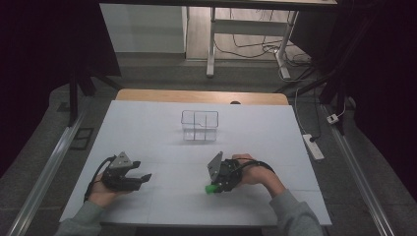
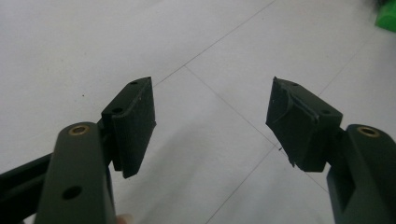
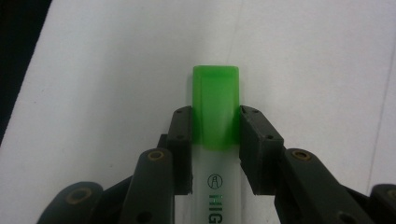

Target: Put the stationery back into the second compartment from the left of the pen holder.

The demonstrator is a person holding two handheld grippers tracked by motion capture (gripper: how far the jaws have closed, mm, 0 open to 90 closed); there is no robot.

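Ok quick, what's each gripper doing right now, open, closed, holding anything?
Left gripper: open, nothing between its jaws, over the white table.
Right gripper: closed on the green highlighter, pads pressing just below its cap.

White table [image 1: 147, 123], clear divided box [image 1: 199, 126]

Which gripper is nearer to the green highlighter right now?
Right. The right gripper is shut on the green highlighter, pads on either side at its cap. The left gripper sits open and empty, well off to the highlighter's left on the table.
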